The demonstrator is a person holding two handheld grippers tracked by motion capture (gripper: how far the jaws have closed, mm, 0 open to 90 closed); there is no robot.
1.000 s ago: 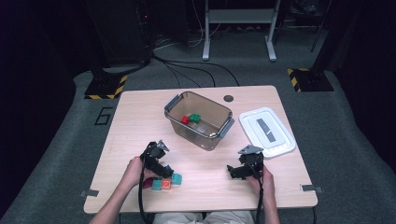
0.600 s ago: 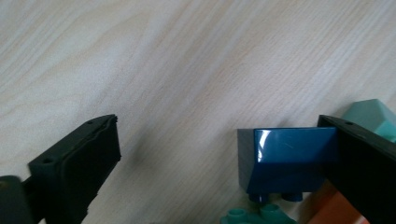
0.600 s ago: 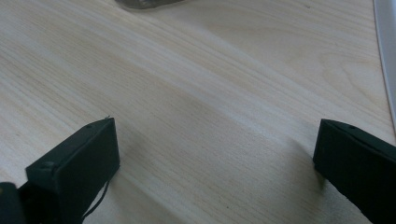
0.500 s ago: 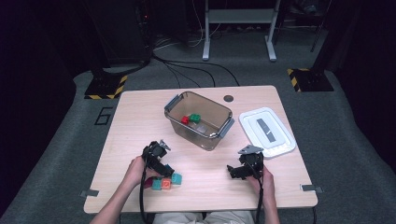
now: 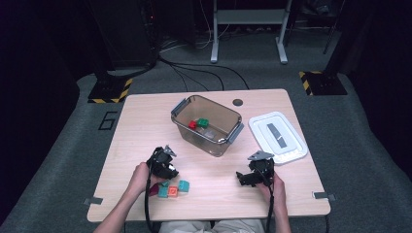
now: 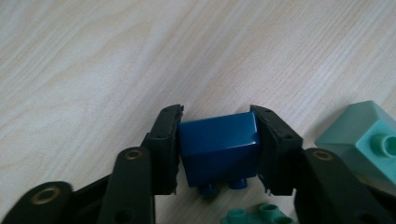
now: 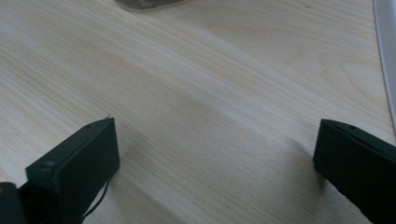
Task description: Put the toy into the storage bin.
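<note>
Change: over the last second the left gripper point(image 5: 167, 171) has edged slightly toward the near edge of the tabletop point(image 5: 145, 126), onto the cluster of blocks; the right gripper point(image 5: 247, 178) has stayed put.
High view, left gripper: held in the person's left hand point(image 5: 140, 177) near the near-left part of the tabletop, its tips at the block cluster.
High view, blocks: a teal block point(image 5: 183, 185) and an orange block point(image 5: 173, 191) lie touching, near the near edge; a dark red piece sits just beside them, partly hidden by the hand.
High view, bin: a clear bin point(image 5: 206, 124) stands mid-tabletop, toward the far edge, with a red block point(image 5: 192, 124) and a green block point(image 5: 202, 123) inside.
High view, lid: a white lid point(image 5: 277, 136) lies flat by the right edge.
High view, right gripper: near the near-right corner, over bare wood.
Left gripper view: the jaws pinch a blue block point(image 6: 218, 144) from both sides, its studs pointing toward the camera; a teal block point(image 6: 364, 140) lies just to the side.
Right gripper view: the jaws stand spread wide over bare wood, nothing between them.
</note>
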